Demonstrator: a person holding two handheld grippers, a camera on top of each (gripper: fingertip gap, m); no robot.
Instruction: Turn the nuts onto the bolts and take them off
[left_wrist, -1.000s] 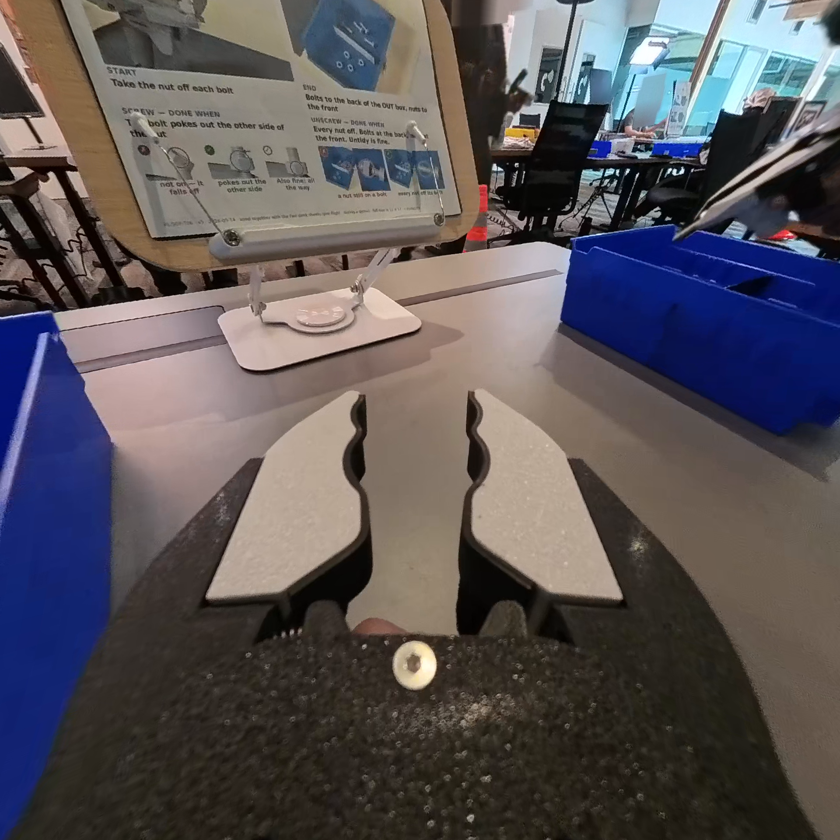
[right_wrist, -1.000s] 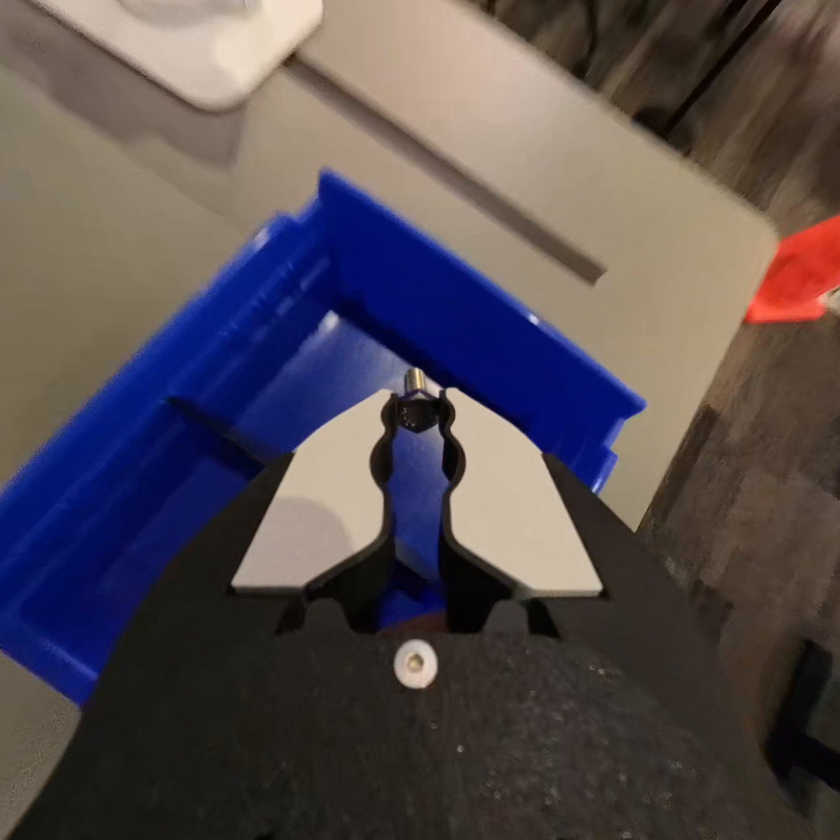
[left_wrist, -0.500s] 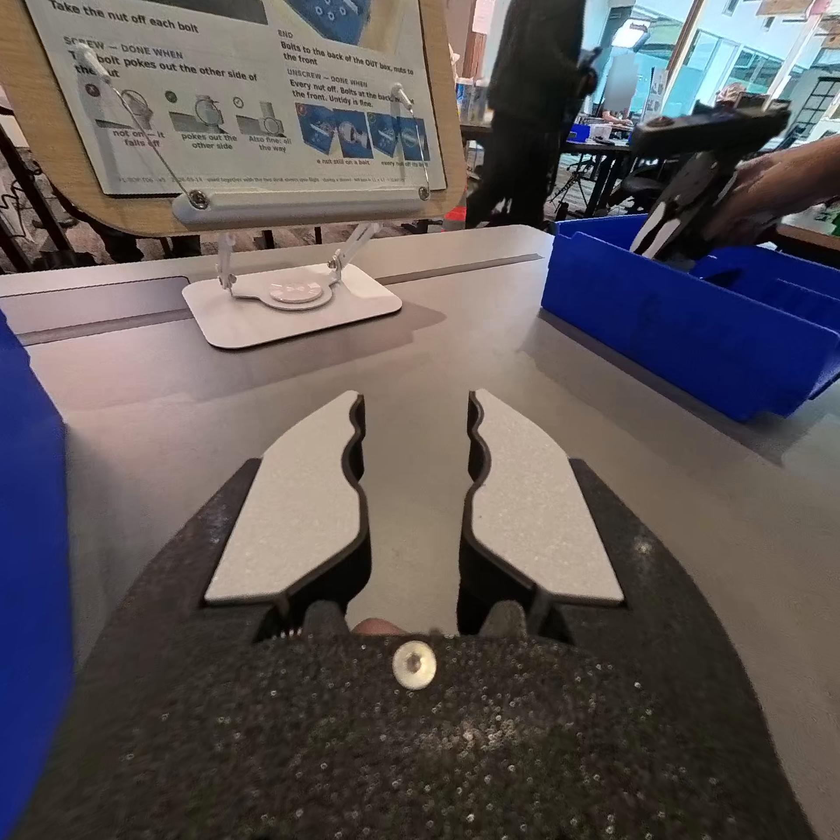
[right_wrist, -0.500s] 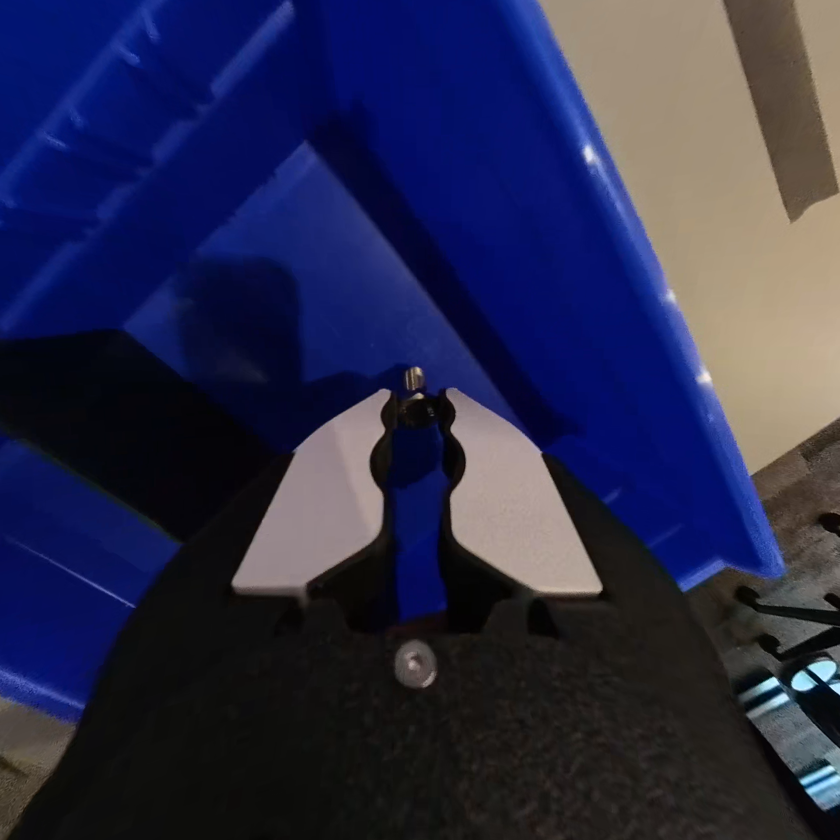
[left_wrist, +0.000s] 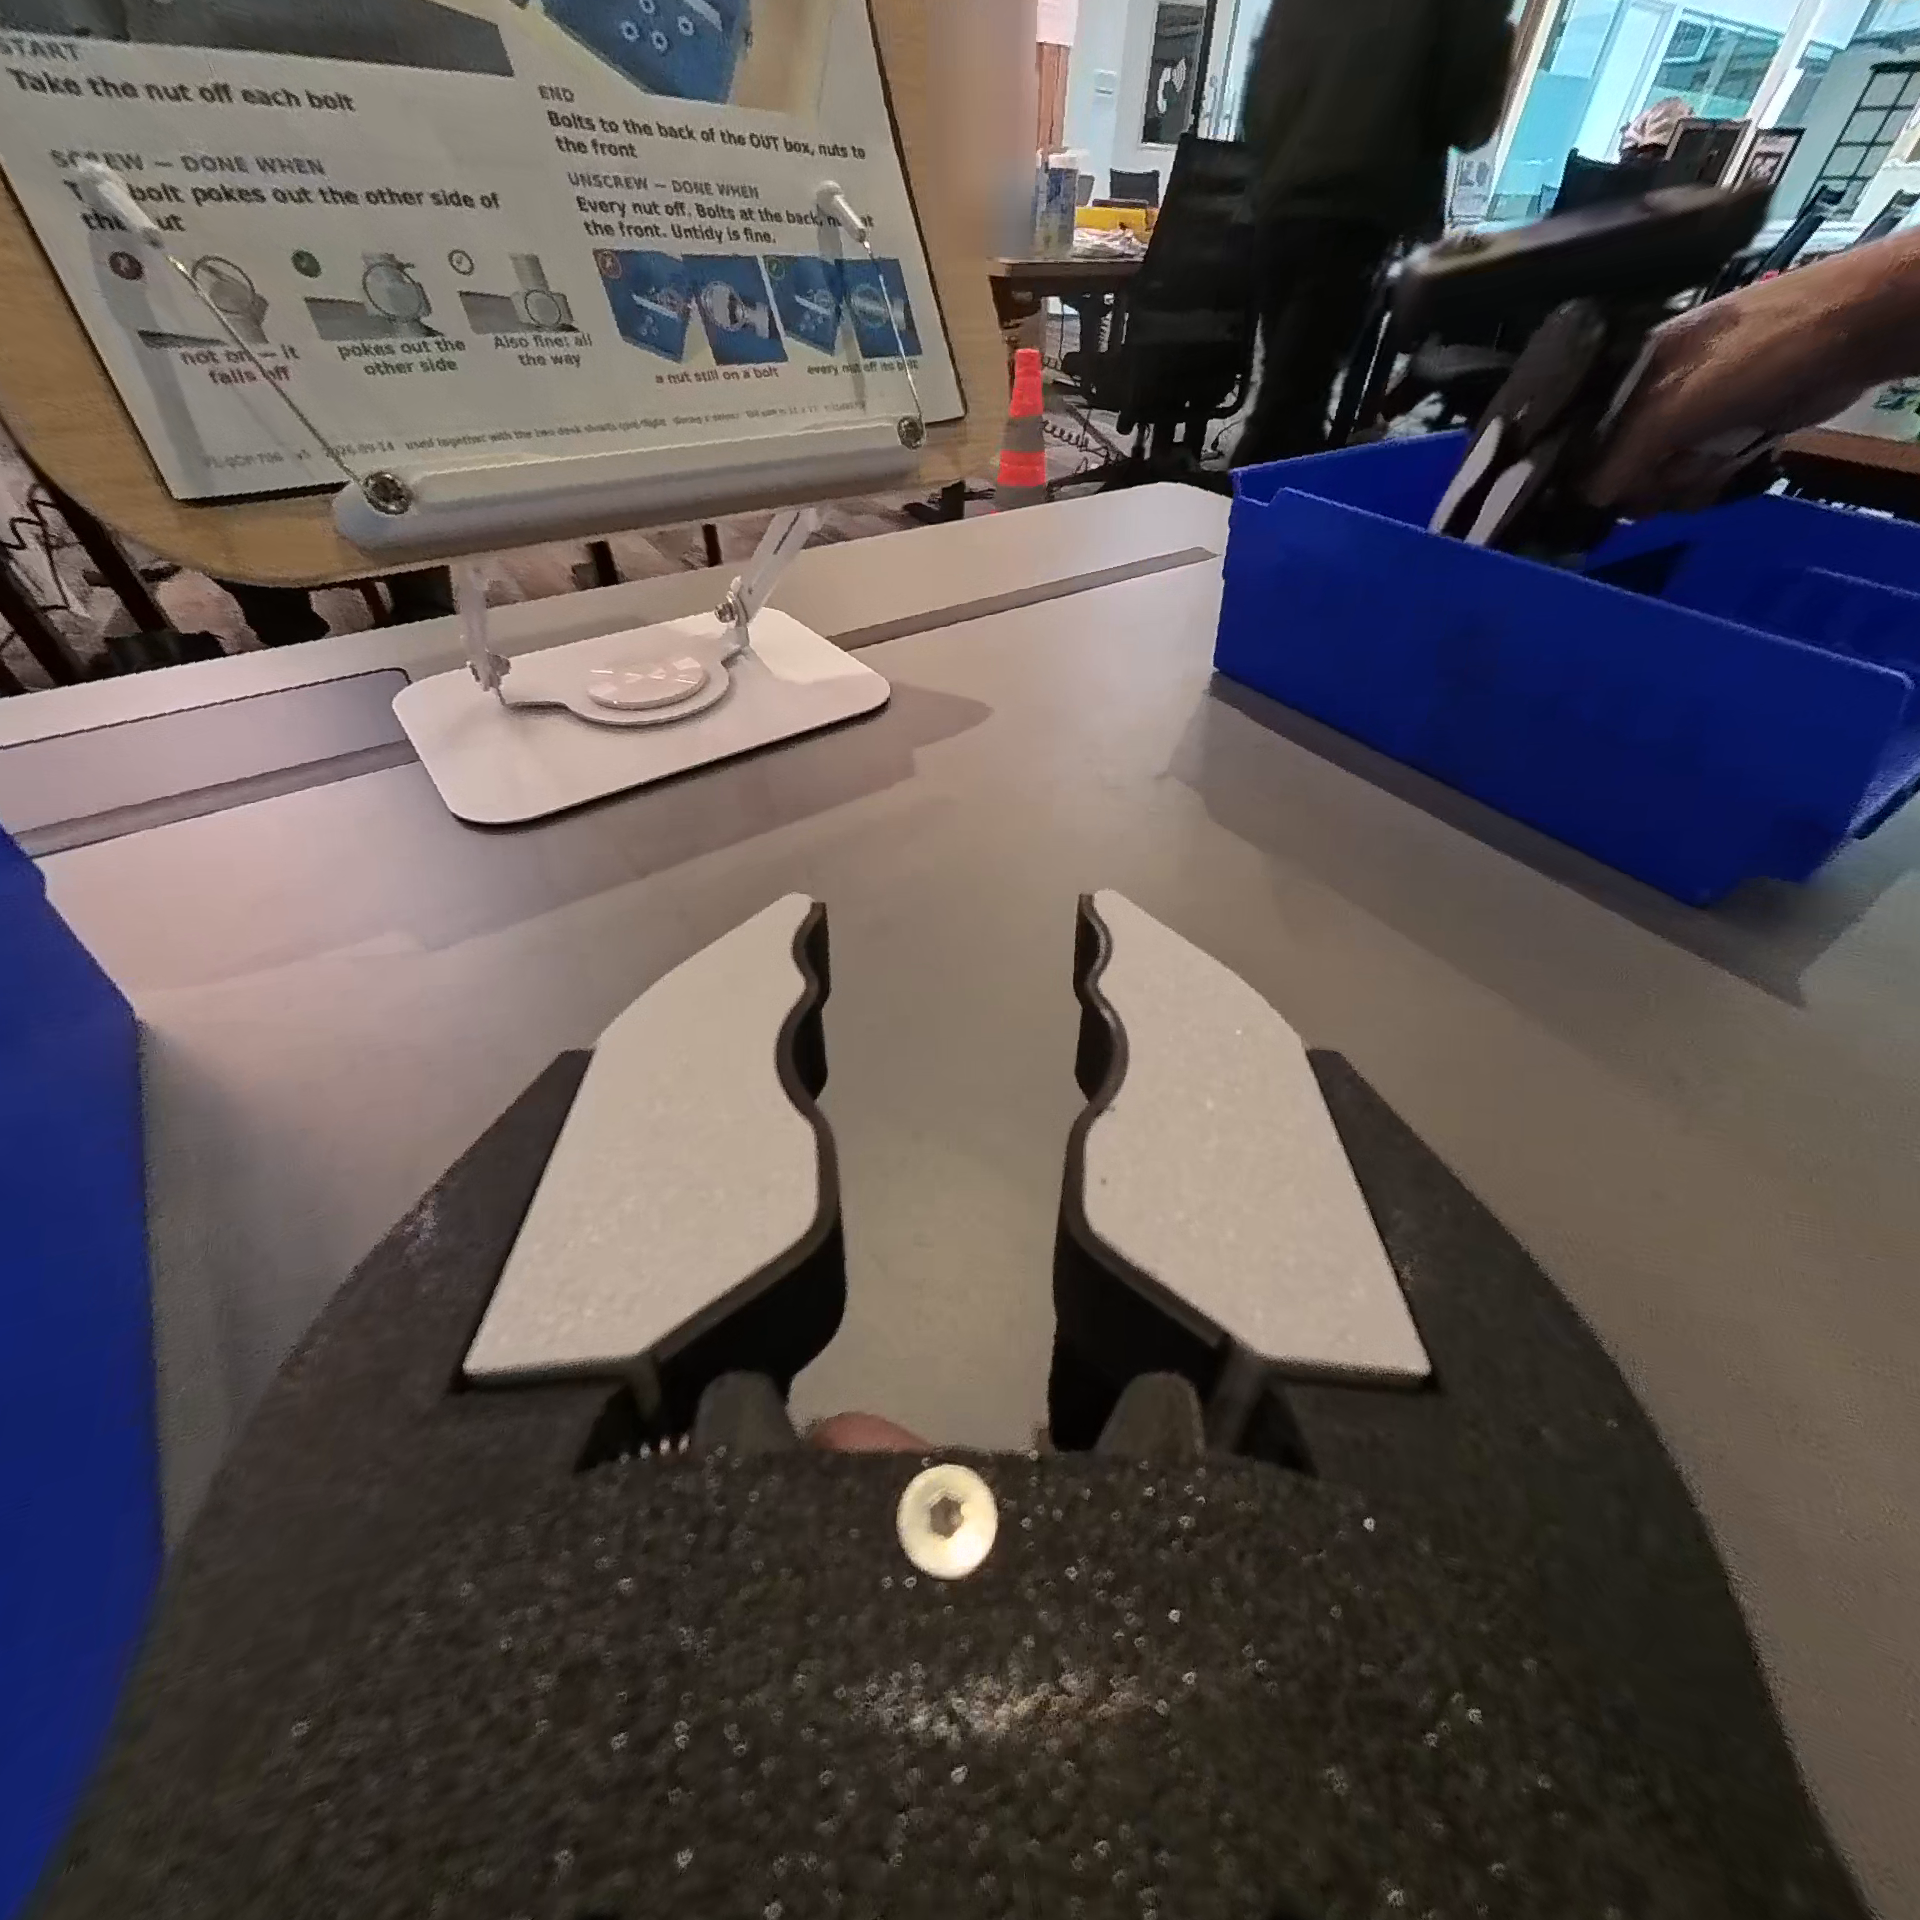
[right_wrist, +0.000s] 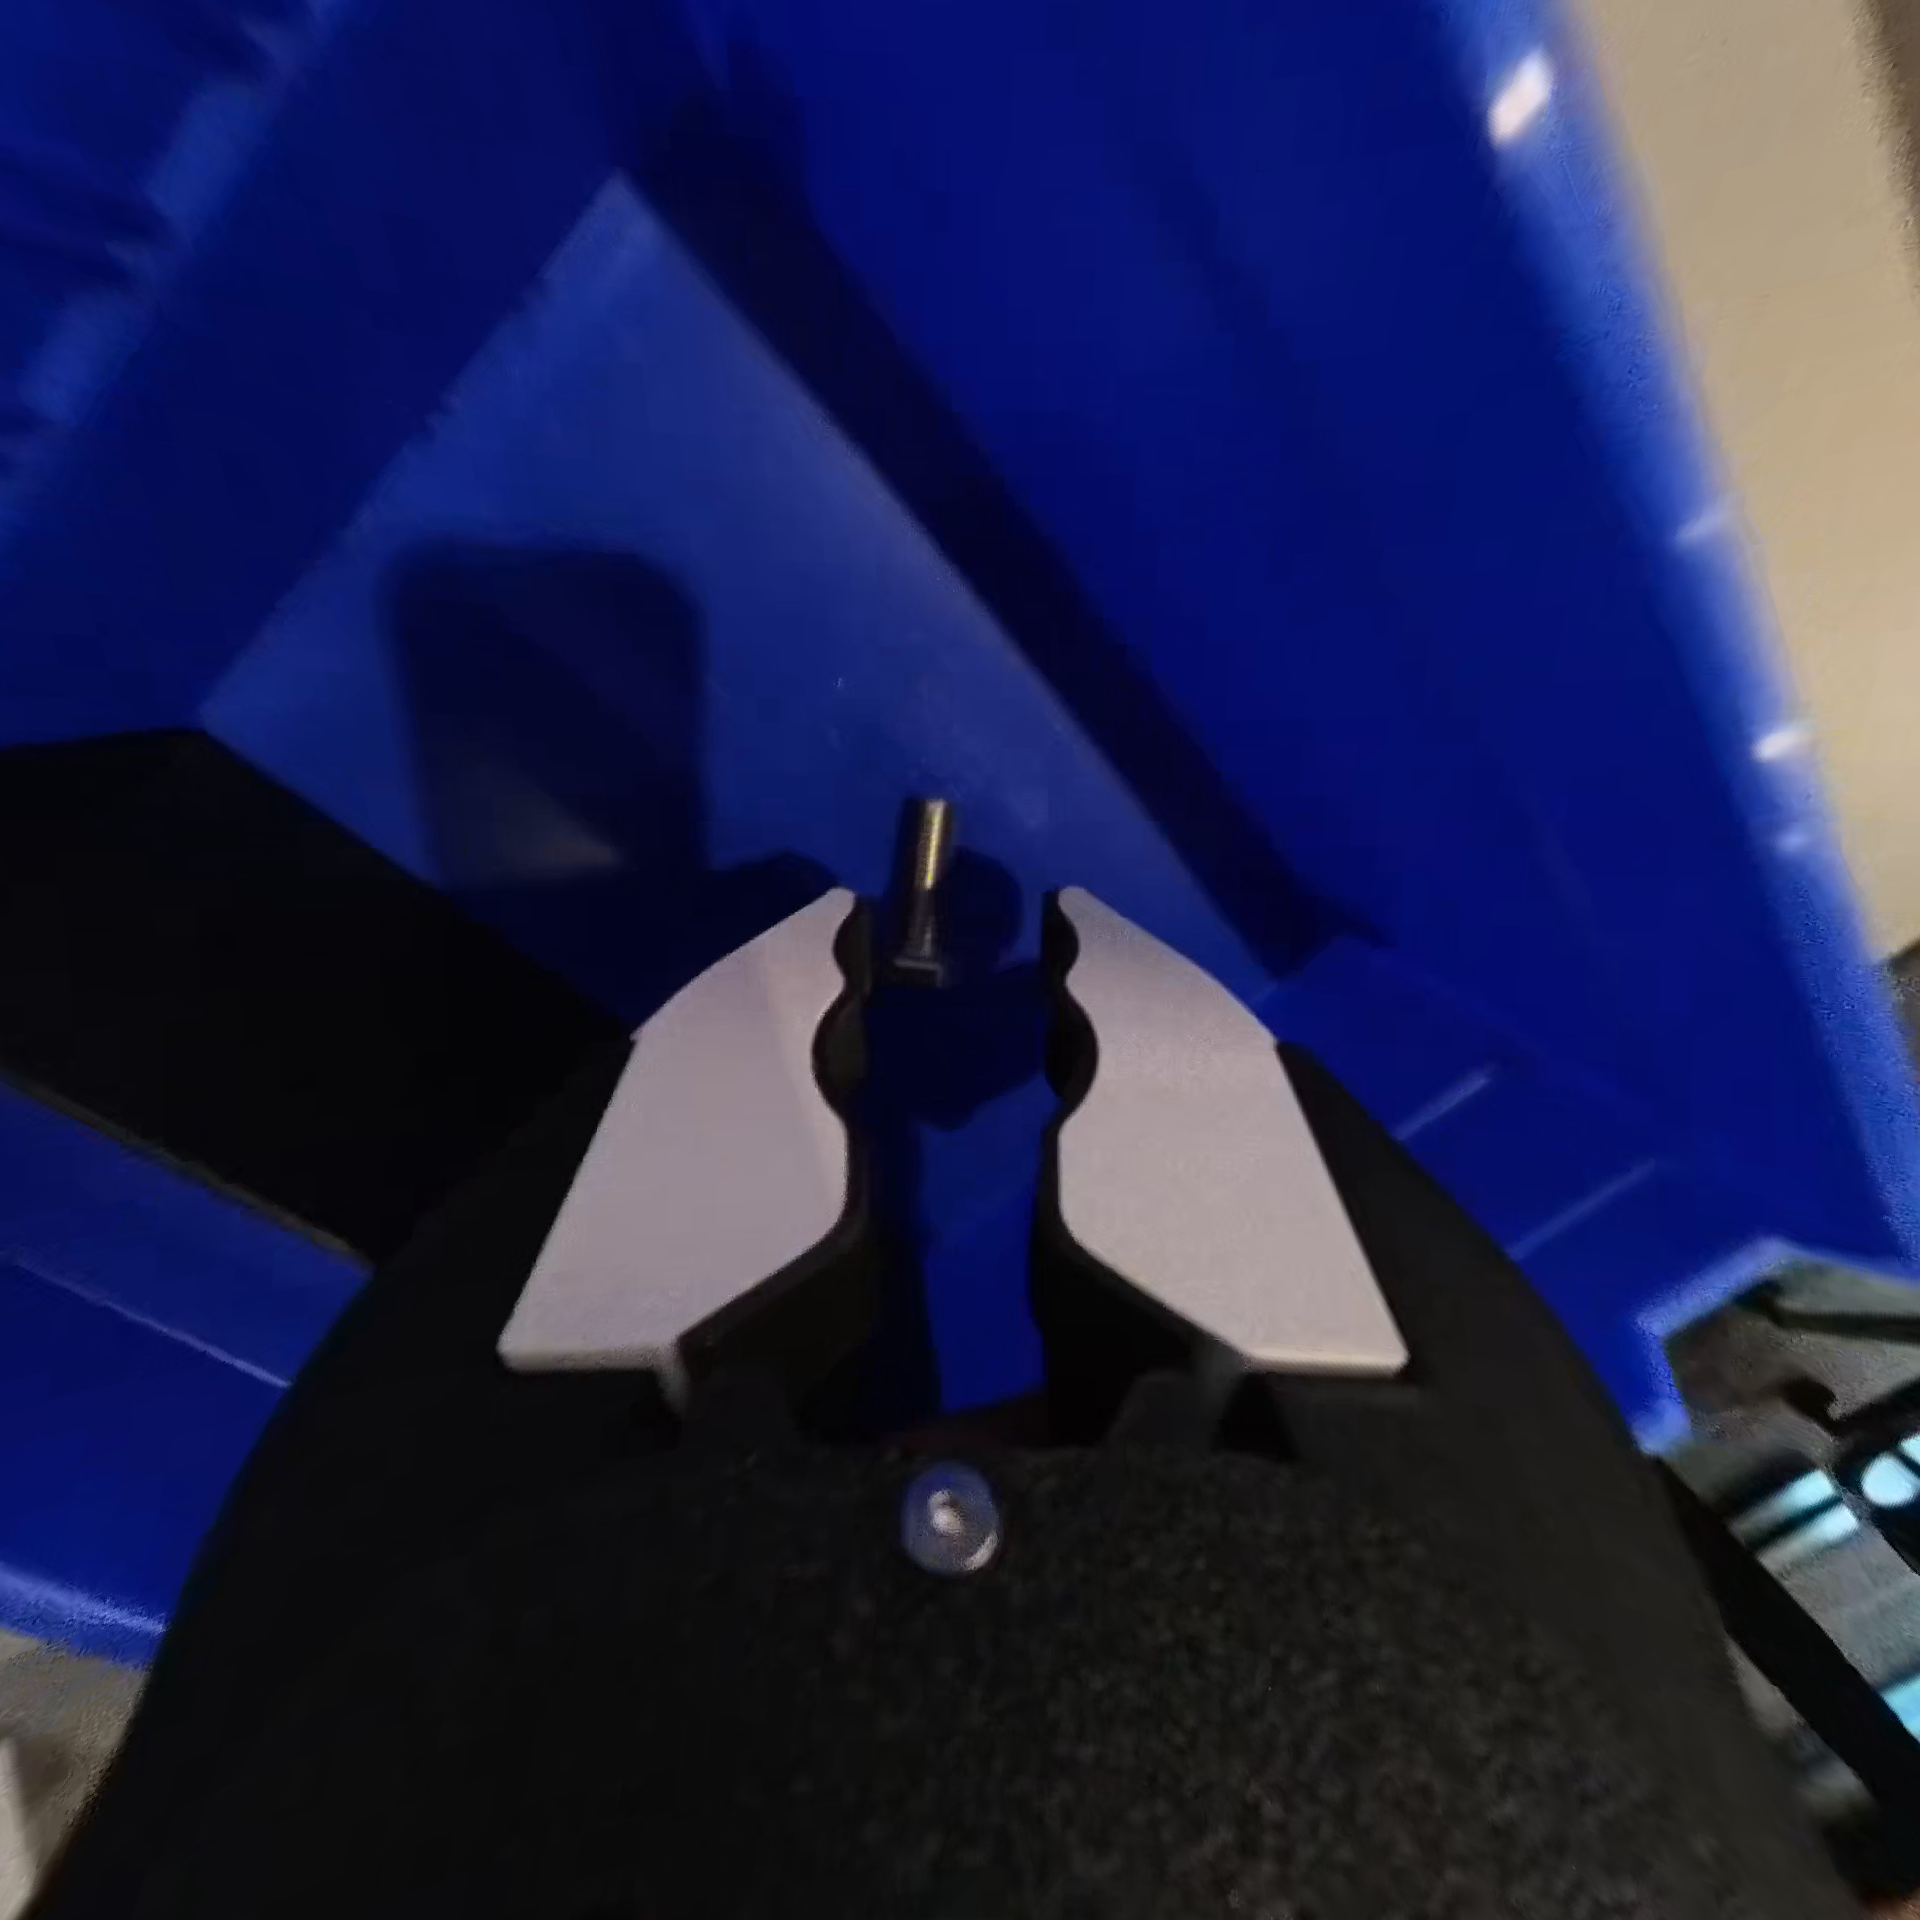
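One bolt (right_wrist: 920, 899) lies loose in the blue bin (right_wrist: 1351, 468), at twelve o'clock from our right gripper (right_wrist: 948, 914), jaws spread. Our left gripper (left_wrist: 951, 914) hovers over the surface (left_wrist: 1039, 852), jaws spread, empty.

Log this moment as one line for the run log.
left gripper: open, empty, above table | right gripper: open, inside blue bin | bolt: loose at fingertips

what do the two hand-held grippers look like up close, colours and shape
Both match. The left hand-held gripper has two flat pale grey fingers with wavy black inner edges, on a rough, speckled black body with one silver screw. The right hand-held gripper is built the same.
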